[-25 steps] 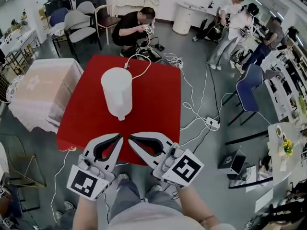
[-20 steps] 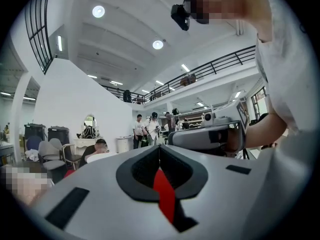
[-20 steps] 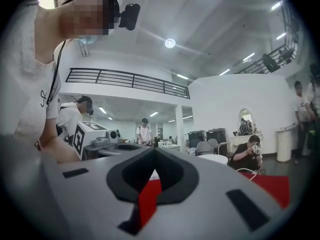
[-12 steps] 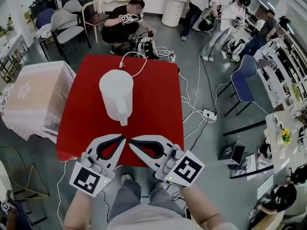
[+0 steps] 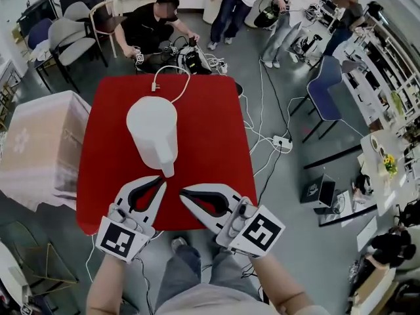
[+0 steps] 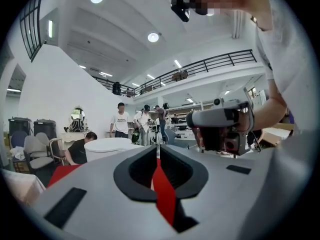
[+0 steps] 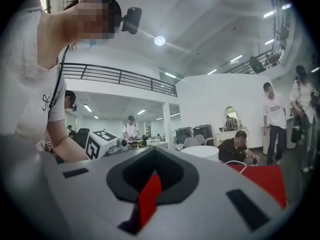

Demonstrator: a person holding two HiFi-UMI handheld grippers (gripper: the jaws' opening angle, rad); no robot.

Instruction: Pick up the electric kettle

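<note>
Kettle (image 5: 153, 133) first: it's white and stands upright near the middle of the red surface (image 5: 216, 143). Its white cord (image 5: 180, 77) loops off toward the far edge, where the plug (image 5: 156, 87) lies on the cloth. A narrow part sticks out of the kettle's near side, toward me, but from above I can't tell whether it's the handle or the spout.

My left hand-held gripper (image 5: 161, 181) is over the near part of the surface with its tips right by that narrow part in the head view. I can't confirm contact from there. In the left gripper view the jaws are drawn together at the tips (image 6: 156, 146). Only a thin sliver of red cloth shows through the gap behind them, and nothing sits between them. The kettle's rounded top (image 6: 107, 145) lies beyond the tips and to their left.

My right hand-held gripper (image 5: 183, 193) sits just beside the left one, also over the near edge, a little further from the kettle. Its own view shows the jaws closed tip to tip (image 7: 152, 151) and gripping nothing, with the kettle (image 7: 202, 151) ahead and to the right. The left unit's marker cube (image 7: 100, 143) shows off to the side.

Both grippers point roughly level across the surface.
</note>
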